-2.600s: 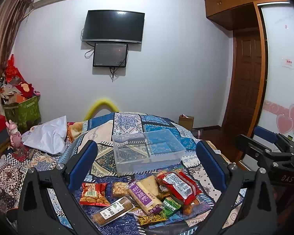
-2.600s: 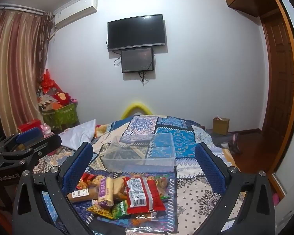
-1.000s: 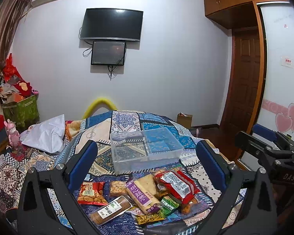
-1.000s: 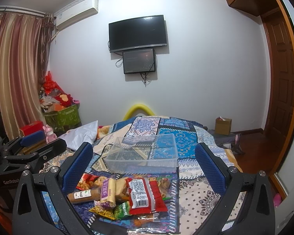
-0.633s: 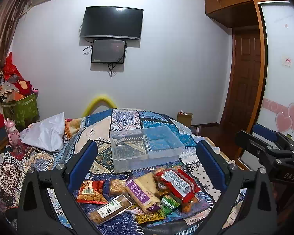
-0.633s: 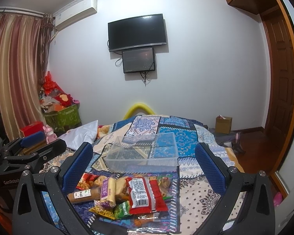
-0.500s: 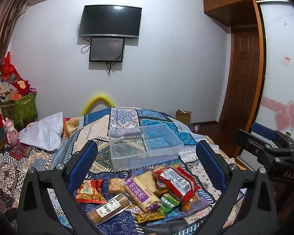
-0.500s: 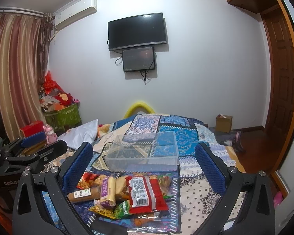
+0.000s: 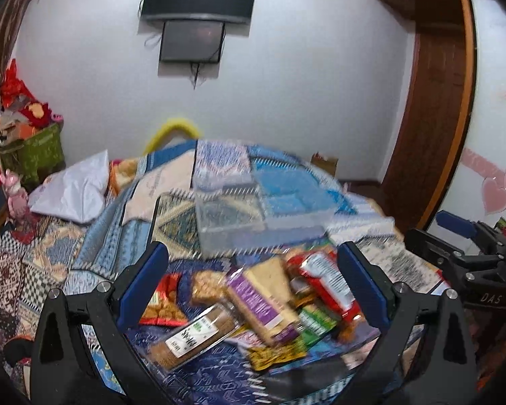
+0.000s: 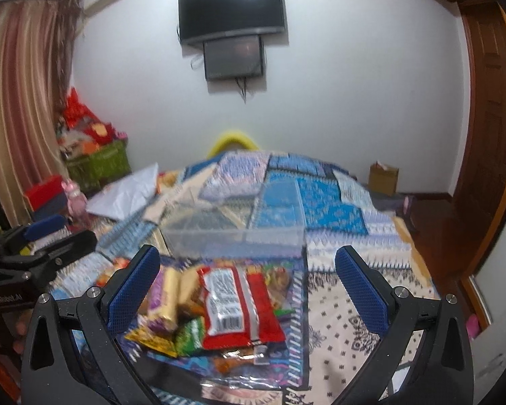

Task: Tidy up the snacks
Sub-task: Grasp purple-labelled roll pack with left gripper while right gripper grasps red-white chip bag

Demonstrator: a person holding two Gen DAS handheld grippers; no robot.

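Now | both jaws wide, empty | red packet long axis toward clear box

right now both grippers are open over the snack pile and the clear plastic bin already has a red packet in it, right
Not quite: the clear plastic bin is empty in the right wrist view. The red packet lies on the bed in the snack pile. The left gripper and right gripper are open.

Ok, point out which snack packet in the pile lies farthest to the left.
The red-orange packet, lying flat beside the left gripper's left jaw. It sits apart at the pile's left edge; the brown bar and purple-labelled pack lie further right.
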